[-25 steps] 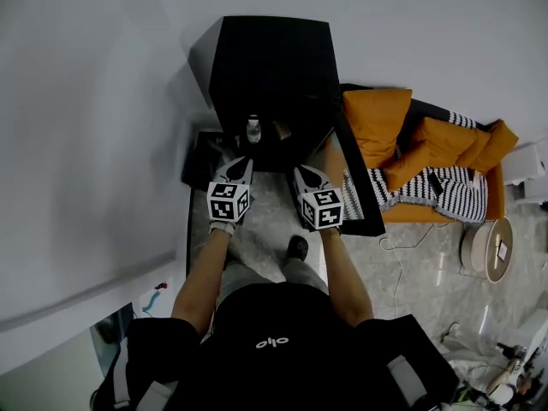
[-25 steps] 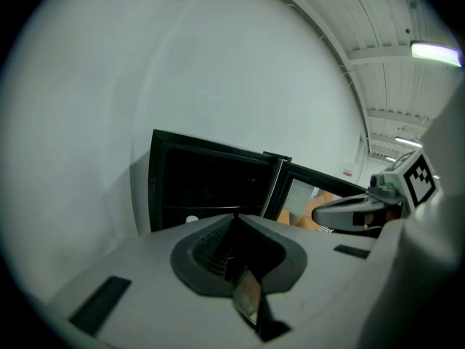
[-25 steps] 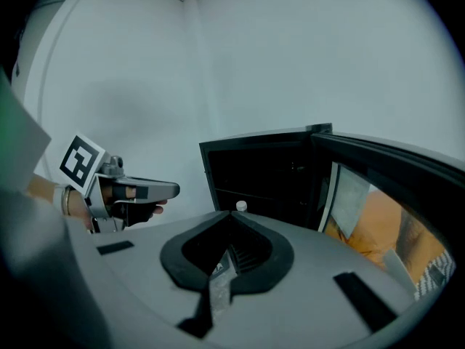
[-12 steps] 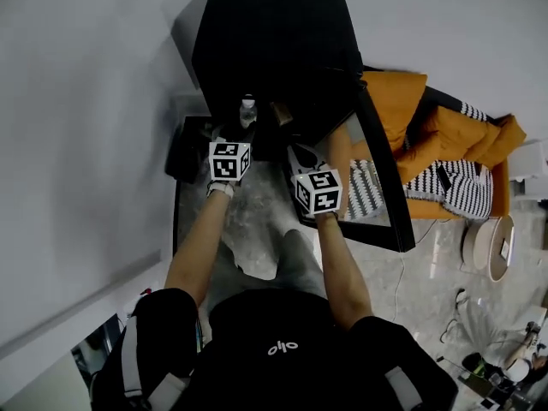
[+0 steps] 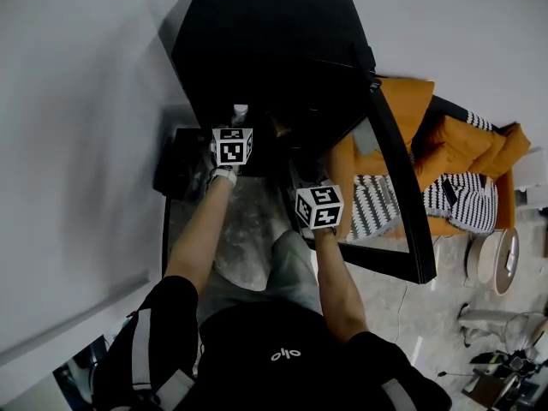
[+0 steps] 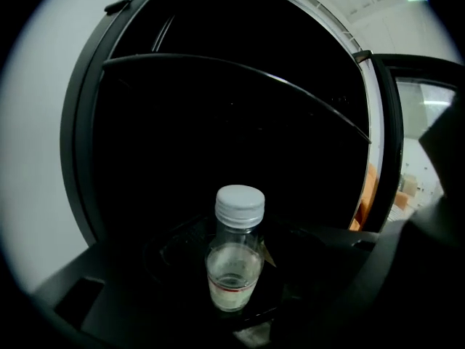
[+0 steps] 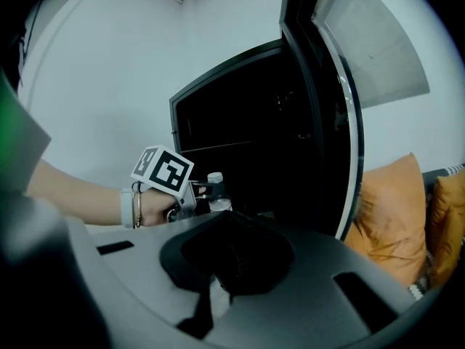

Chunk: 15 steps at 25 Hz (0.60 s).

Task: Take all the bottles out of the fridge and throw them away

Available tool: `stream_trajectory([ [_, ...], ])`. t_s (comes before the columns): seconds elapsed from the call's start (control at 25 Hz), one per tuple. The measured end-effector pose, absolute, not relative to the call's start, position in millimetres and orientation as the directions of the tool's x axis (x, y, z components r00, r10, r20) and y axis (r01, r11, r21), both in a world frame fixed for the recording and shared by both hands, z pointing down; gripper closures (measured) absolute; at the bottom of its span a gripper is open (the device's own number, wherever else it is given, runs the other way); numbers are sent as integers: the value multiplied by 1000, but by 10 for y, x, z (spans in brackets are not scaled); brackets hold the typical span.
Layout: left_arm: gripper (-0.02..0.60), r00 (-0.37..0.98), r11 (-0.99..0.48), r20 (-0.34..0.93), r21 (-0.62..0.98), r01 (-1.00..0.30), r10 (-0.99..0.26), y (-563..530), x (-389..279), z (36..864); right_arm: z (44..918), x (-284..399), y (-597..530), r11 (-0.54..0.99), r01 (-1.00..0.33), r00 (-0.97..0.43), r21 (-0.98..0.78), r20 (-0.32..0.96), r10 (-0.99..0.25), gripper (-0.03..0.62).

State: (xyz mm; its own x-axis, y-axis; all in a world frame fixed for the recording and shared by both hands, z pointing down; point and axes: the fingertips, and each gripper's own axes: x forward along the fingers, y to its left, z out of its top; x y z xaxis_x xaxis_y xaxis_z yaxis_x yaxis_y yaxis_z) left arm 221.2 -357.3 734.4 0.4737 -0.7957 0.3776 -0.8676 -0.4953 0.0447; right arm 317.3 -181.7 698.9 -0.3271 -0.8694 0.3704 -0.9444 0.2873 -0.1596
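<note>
Your left gripper [image 5: 233,134] has just been opening up. Its jaws are wide now, with the clear white-capped bottle [image 6: 235,249] standing between them, not squeezed, inside the dark fridge [image 5: 274,41]. Your right gripper [image 5: 304,182] is closed on nothing, next to the open glass door [image 5: 398,187]. Grey marbled floor [image 5: 244,229] underneath, orange sofa [image 5: 462,144] off to the right.

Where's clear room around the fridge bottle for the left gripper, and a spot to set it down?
Lower shelf looks bare either side of the bottle, though it's dark; upper shelf sits well above the cap. Floor before the fridge is bare. Crowded rightward: right gripper, open door.
</note>
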Motion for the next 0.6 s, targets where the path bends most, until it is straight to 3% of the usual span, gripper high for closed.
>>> stream_trajectory([
  [0.08,362,458,-487,378,21,-873,-805,-3611,2193,7353,7043,3194,-1813,285,-945,-325,-158,372,-869,586],
  [0.12,400,461,-492,377,14,-870,-804,-3610,2194,7352,7051,3208,-1805,283,-946,-323,-158,373,-870,586],
  [0.6,402,500,-549,456,32,-836,-736,-2889,2051,6909,6447,3110,-1451,292,-936,-349,-196,409,-843,586],
])
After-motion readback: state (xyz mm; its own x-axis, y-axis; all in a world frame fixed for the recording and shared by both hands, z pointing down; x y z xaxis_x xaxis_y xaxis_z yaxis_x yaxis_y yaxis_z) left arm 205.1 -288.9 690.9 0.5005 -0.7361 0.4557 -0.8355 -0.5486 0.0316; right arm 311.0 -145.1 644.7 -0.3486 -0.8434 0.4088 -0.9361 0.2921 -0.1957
